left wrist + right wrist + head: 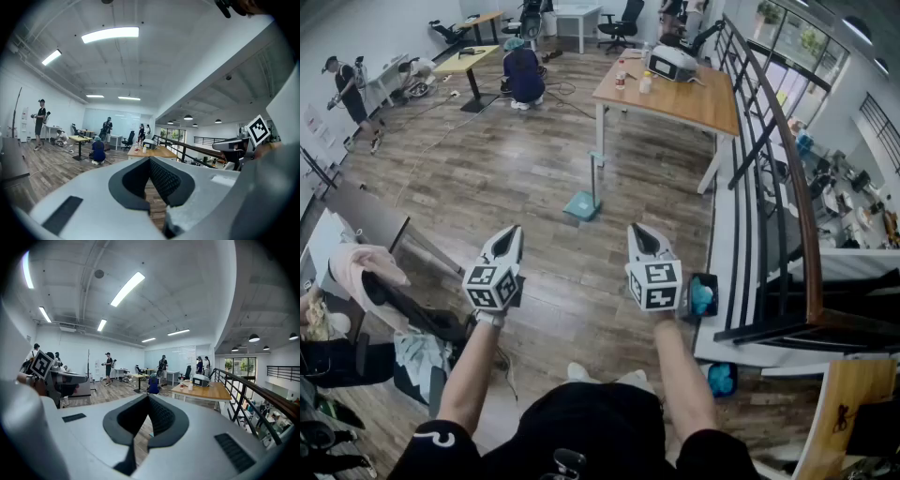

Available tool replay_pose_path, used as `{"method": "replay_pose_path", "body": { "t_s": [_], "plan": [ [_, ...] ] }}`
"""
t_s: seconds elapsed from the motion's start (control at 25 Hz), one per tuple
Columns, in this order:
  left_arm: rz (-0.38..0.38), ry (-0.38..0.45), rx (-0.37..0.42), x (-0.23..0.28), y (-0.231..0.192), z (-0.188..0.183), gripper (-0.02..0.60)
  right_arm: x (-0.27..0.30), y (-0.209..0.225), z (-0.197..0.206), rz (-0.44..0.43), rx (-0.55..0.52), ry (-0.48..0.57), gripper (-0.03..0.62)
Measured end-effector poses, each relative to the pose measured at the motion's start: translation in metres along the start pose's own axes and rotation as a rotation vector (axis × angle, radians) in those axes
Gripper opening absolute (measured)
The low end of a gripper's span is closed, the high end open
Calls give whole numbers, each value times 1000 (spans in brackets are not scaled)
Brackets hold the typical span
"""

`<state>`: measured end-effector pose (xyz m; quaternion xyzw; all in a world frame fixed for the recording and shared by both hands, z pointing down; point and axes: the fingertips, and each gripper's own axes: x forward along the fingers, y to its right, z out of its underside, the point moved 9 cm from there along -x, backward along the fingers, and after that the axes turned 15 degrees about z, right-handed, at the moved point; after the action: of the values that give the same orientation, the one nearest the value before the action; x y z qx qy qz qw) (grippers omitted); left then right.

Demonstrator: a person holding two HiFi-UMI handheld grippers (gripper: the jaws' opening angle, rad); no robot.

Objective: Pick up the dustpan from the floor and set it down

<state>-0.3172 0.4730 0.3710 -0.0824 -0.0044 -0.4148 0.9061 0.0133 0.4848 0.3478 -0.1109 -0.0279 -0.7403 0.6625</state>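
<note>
On wood-plank floor (487, 187), long-handled dustpan (580, 205) (teal), desk (684, 98) beyond, railing (797, 187) right

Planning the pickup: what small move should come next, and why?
Probably step toward the dustpan, which stands on the floor beside the table leg, well ahead of both grippers. The left gripper and right gripper are shut, empty, and far short of it.
</note>
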Motion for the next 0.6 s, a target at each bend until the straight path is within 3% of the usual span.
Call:
{"method": "replay_pose_path", "body": {
  "t_s": [0.6],
  "plan": [
    [22,-14,-1,-13,-40,10,-2,20,-37,6,26,5,15,-5]
  ]
}}
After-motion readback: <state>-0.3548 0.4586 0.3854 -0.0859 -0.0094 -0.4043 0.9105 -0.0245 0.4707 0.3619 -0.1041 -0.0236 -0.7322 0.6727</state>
